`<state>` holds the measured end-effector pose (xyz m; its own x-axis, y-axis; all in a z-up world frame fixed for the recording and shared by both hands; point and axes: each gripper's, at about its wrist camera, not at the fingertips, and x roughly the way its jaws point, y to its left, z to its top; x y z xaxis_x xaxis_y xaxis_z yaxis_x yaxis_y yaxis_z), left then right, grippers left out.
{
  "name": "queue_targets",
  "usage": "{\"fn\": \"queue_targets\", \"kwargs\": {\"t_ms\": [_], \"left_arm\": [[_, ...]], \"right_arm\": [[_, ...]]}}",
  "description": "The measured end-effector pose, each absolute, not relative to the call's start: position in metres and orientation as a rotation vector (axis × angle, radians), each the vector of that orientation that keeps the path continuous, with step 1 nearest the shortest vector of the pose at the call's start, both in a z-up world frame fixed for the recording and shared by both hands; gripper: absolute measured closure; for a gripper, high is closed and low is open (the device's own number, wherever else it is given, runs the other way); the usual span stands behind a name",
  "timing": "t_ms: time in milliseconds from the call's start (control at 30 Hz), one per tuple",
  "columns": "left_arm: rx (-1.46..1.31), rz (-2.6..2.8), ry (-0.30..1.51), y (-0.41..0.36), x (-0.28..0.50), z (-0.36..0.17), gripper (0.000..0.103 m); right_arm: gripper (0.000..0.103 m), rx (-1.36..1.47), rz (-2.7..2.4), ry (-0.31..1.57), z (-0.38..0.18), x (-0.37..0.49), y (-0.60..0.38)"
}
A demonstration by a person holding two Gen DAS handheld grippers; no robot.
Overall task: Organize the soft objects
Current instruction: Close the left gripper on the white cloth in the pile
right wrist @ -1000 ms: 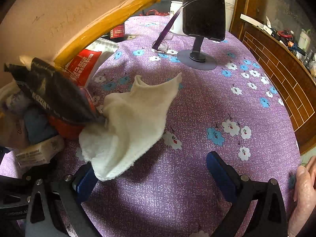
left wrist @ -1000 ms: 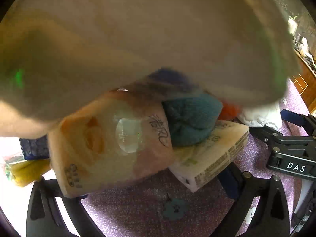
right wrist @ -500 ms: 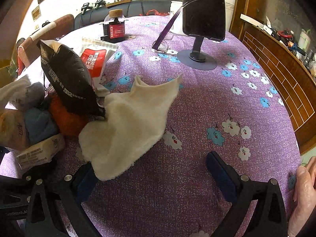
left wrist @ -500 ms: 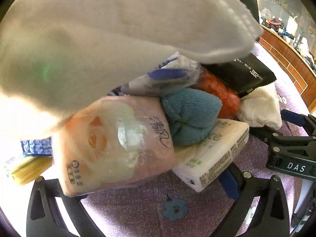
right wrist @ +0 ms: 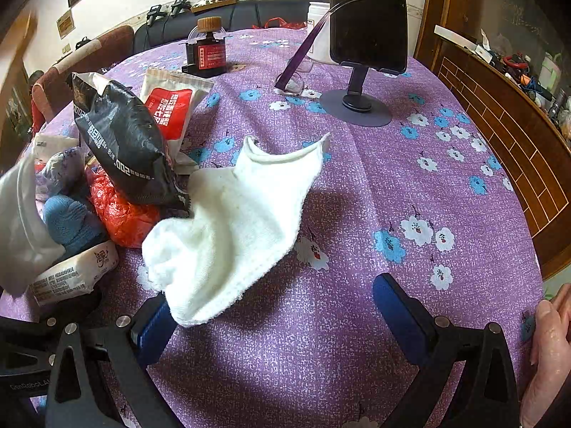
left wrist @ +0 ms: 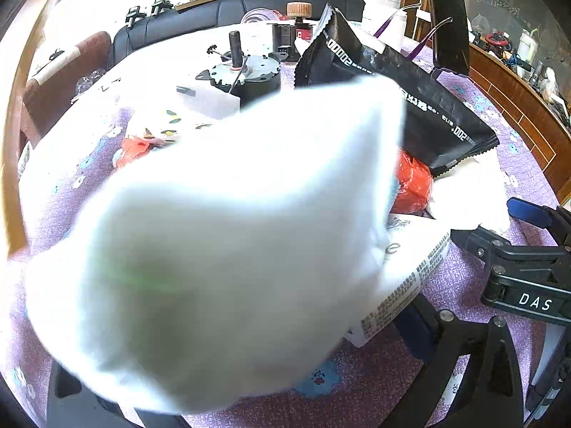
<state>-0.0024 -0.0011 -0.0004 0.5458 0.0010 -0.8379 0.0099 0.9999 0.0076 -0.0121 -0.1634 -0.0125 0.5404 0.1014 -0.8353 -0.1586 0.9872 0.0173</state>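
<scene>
Left wrist view: a blurred white cloth [left wrist: 221,235] fills the centre, close to the lens; whether my left claw [left wrist: 271,406] grips it I cannot tell. At 3 o'clock, a black pouch [left wrist: 421,107], a red bag [left wrist: 412,182] and a tissue pack [left wrist: 410,278].

Right wrist view: my right claw [right wrist: 271,317] stands released on the purple counter [right wrist: 357,214]. Its 9 o'clock finger touches a white towel [right wrist: 235,221]. At 10 o'clock lie the pouch [right wrist: 125,149] and a blue sock [right wrist: 71,221].
</scene>
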Motion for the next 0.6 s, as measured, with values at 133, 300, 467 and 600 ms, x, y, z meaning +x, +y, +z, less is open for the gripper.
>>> {"fn": "queue_targets", "kwargs": {"t_ms": [133, 300, 467, 600], "left_arm": [[0.012, -0.005, 0.994, -0.0012, -0.0023, -0.0005, 0.0], [0.012, -0.005, 0.993, -0.0006, -0.0028, -0.0005, 0.0], [0.012, -0.006, 0.991, 0.0003, -0.003, -0.0002, 0.0], [0.012, -0.006, 0.991, 0.0003, -0.003, -0.0005, 0.0]], "right_arm": [[0.001, -0.063, 0.155, 0.988, -0.0125, -0.0121, -0.1634], [0.001, -0.063, 0.155, 0.988, -0.0125, -0.0121, -0.1634], [0.001, -0.063, 0.155, 0.988, -0.0125, -0.0122, -0.1634], [0.001, -0.063, 0.155, 0.988, -0.0125, -0.0123, -0.1633]]}}
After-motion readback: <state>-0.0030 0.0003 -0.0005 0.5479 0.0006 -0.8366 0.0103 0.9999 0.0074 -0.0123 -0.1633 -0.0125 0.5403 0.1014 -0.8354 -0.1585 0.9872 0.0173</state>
